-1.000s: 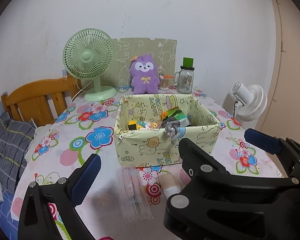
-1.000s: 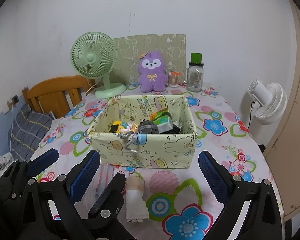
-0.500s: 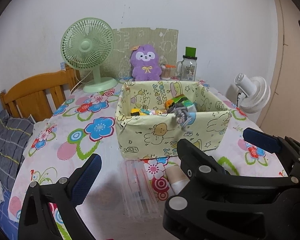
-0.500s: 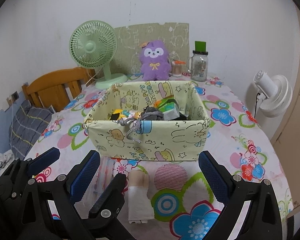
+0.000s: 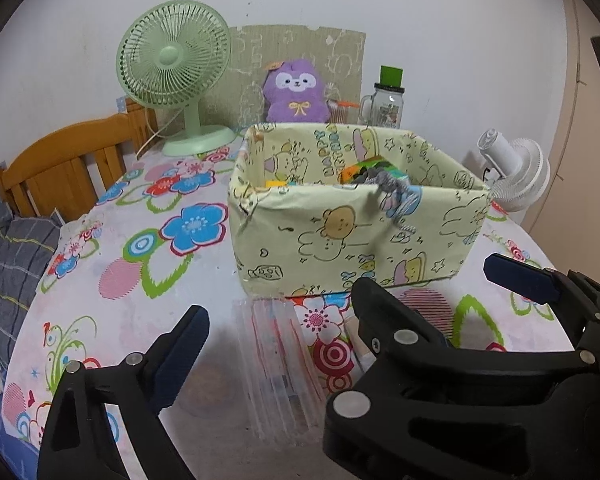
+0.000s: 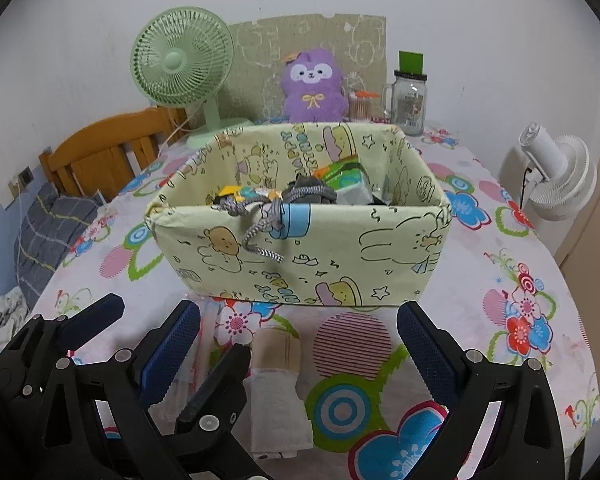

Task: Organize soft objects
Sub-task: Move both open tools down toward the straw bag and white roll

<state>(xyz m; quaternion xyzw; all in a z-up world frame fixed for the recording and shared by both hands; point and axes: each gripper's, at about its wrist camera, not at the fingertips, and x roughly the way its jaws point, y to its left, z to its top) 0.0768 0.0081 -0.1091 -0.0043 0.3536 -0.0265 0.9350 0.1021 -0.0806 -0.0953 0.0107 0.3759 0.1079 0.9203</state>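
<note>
Evidently nothing is gripped yet: the right tongs [image 6: 298,338] are spread wide and held low over the table [image 6: 500,280], framing the rolled cloth [image 6: 278,384] that lies between their pads, apparently to line up a grasp. The left tongs [image 5: 278,344] are likewise held open and empty above a clear plastic packet [image 5: 276,364]. Just beyond both, the fabric box [image 6: 300,256] is set near at hand, already loaded with soft items, a grey cord [image 6: 260,236] draped over its front wall.
</note>
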